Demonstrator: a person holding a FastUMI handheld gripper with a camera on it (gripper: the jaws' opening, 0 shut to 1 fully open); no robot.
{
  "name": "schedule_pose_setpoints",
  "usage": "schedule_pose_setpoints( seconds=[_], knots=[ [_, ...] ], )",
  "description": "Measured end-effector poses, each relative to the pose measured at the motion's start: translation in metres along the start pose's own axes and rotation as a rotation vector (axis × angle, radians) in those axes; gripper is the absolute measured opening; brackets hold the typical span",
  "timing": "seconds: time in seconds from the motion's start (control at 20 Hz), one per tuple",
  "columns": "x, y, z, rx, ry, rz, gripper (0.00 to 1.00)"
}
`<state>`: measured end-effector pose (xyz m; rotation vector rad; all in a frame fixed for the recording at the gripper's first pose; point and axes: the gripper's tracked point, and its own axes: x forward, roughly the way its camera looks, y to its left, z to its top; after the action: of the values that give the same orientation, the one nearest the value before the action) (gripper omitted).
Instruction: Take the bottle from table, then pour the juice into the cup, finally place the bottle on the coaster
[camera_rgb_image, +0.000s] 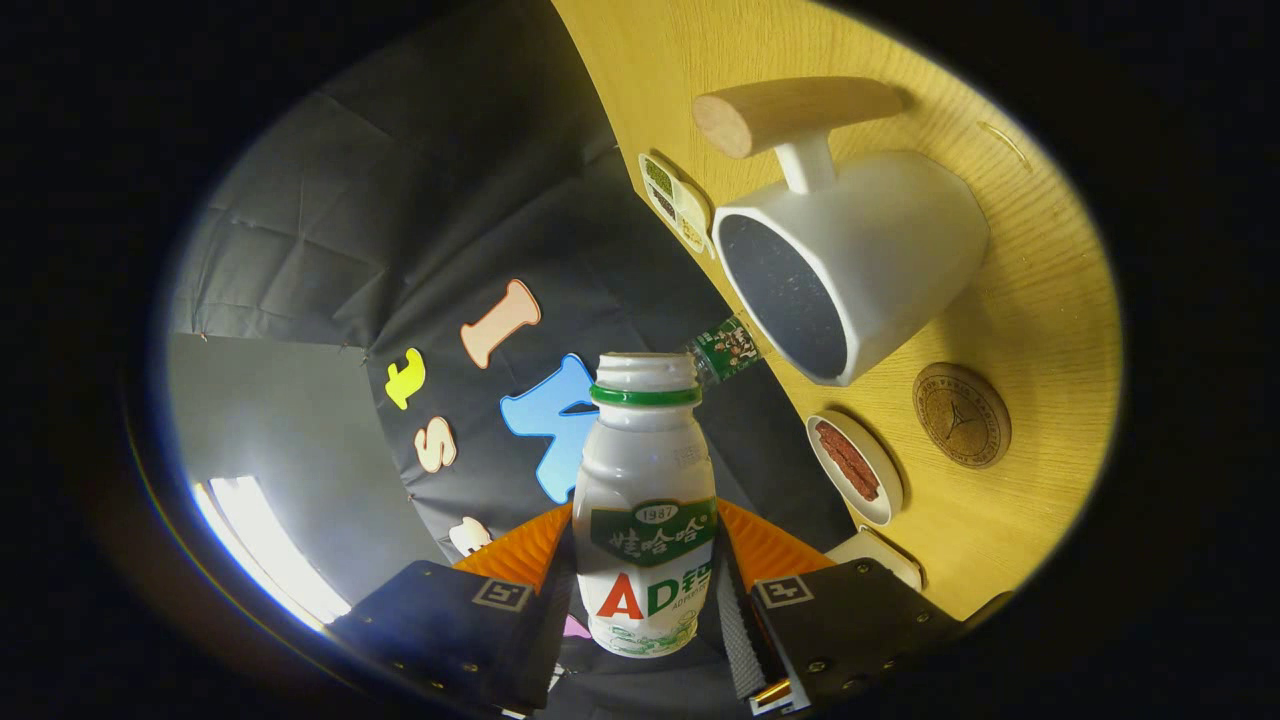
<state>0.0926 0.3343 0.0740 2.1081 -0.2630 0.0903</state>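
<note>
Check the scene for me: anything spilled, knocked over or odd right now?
No spill visible. The gripper is shut on the bottle, rolled toward the white cup. The coaster lies flat beside it. Nothing else stands out.

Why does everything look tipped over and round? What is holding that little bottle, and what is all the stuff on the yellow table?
The camera rides on a hand-held gripper, a tool with two fingers that a person carries. Its rounded lens bends the picture, and the tool is tipped sideways, so the wooden table looks like a wall. The two fingers squeeze a small white bottle with its cap off. Beyond it sits a white cup with a wooden handle, its mouth facing the bottle. Near the cup lie a round cork coaster and a small dish with something reddish.
</note>
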Motion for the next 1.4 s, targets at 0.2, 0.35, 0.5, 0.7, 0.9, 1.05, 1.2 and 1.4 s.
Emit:
schedule_pose_setpoints(
  seconds=[0.2,0.35,0.5,0.7,0.9,1.05,1.2,1.4],
  knots=[
    [0.0,0.0,0.001,0.001,-0.001,0.0,0.66],
    [0.0,0.0,0.002,0.0,-0.005,-0.001,0.66],
    [-0.001,-0.001,0.003,-0.004,-0.007,-0.005,0.66],
    [-0.002,-0.002,0.005,-0.009,-0.018,-0.015,0.66],
    [-0.003,-0.003,0.009,-0.017,-0.024,-0.022,0.66],
    [-0.003,-0.005,0.011,-0.028,-0.026,-0.029,0.66],
    [-0.003,-0.007,0.011,-0.052,-0.023,-0.039,0.66],
    [-0.011,-0.026,0.015,-0.152,-0.01,-0.089,0.66]
  ],
)
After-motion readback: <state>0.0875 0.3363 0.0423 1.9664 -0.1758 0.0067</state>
